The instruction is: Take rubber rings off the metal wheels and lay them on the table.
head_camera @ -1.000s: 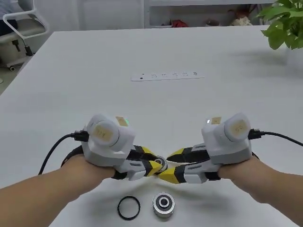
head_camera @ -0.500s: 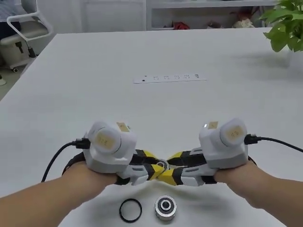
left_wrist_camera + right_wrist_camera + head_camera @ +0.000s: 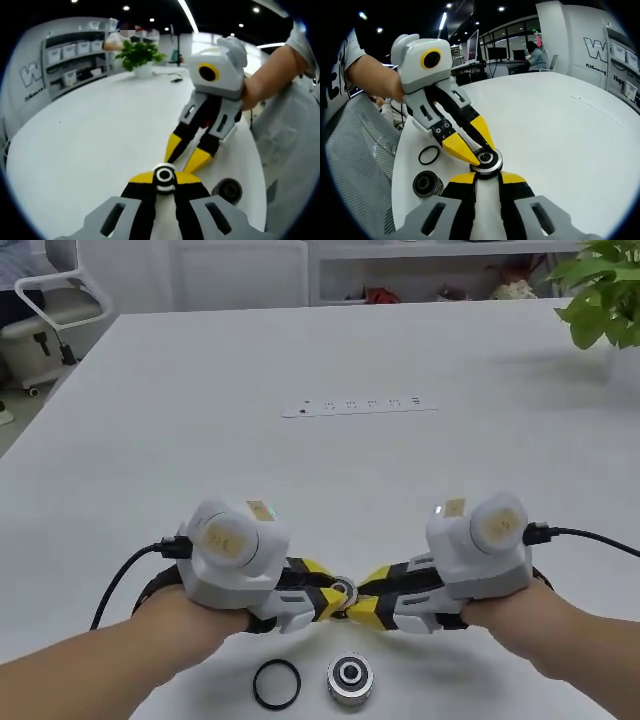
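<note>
Clamping a wheel (image 3: 164,176), left gripper (image 3: 164,181); right gripper view adds ring (image 3: 428,155).

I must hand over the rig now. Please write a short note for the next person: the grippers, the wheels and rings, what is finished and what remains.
Left gripper: shut on a wheel, held over the table; its black ring looks to be on.
Right gripper: tips at that same wheel; whether it grips cannot be told.
On the table, near the person: one loose ring beside one bare wheel.
Done: one ring off and laid down.
Left: pull the ring off the held wheel and lay it on the table.
</note>
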A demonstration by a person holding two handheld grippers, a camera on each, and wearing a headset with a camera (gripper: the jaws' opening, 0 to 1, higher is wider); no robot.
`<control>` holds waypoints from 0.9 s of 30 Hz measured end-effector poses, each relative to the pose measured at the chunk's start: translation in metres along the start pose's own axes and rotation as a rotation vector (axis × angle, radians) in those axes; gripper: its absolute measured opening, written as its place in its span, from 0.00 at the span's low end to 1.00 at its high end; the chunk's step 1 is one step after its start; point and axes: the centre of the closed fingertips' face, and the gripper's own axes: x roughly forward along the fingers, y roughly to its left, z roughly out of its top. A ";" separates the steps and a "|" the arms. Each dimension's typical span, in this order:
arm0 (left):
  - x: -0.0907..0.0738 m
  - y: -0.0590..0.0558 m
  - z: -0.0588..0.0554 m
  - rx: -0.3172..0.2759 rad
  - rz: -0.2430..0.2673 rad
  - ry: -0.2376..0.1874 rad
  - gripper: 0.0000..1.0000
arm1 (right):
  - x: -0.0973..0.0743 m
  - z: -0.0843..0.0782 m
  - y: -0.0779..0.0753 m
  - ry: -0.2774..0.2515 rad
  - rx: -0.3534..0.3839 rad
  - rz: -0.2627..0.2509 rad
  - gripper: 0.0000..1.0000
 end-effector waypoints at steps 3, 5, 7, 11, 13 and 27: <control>0.000 0.000 0.000 -0.001 0.001 -0.001 0.13 | 0.000 0.000 0.000 0.000 0.006 0.001 0.11; 0.000 0.001 0.000 -0.001 0.003 0.000 0.13 | 0.000 0.000 0.000 0.001 0.006 0.000 0.10; 0.000 0.001 0.000 -0.002 0.006 0.000 0.13 | -0.001 -0.001 -0.001 0.000 0.019 -0.001 0.04; 0.001 0.001 0.000 -0.003 0.011 -0.002 0.13 | -0.001 -0.002 -0.002 0.000 0.052 -0.001 0.02; 0.001 0.001 0.000 -0.004 0.013 -0.003 0.13 | -0.001 -0.002 -0.003 0.001 0.061 -0.005 0.01; 0.000 0.000 -0.001 0.026 0.034 0.007 0.13 | -0.006 0.000 -0.009 -0.028 0.207 -0.009 0.00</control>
